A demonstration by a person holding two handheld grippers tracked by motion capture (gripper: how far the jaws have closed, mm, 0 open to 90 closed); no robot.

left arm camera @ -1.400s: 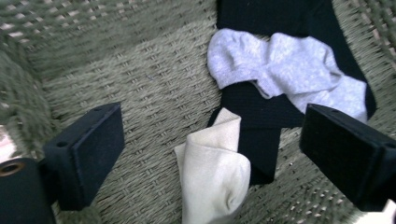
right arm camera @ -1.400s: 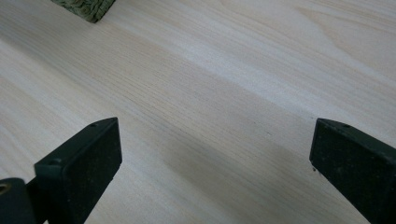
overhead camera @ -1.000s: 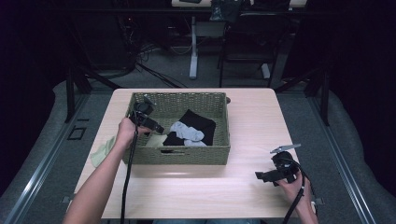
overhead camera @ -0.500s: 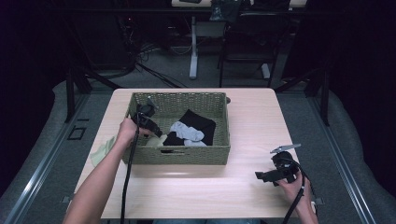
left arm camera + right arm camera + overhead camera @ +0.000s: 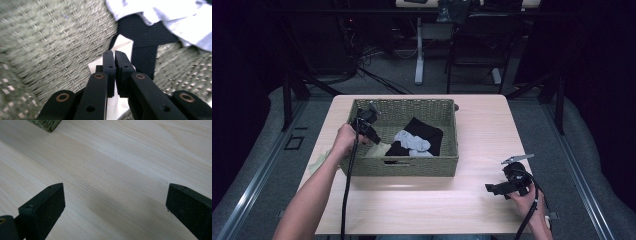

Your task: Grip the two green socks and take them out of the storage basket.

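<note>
Cream cloth (image 5: 117,72) pinched between left gripper (image 5: 115,55) fingers (image 5: 109,67), inside basket (image 5: 412,166).

Worktop (image 5: 130,170): pale wood w/ fine straight grain, smooth, matt w/ a soft sheen. Basket (image 5: 422,166): woven grey-green wicker, rough & ribbed; inside it a black ribbed knit cloth (image 5: 147,37), a soft white cloth (image 5: 175,17) & a cream woven cloth (image 5: 122,50), all matt. Left tongs (image 5: 115,72) & right tongs (image 5: 115,205): matt black plastic, left w/ brass-coloured metal rivets at the joints.
</note>
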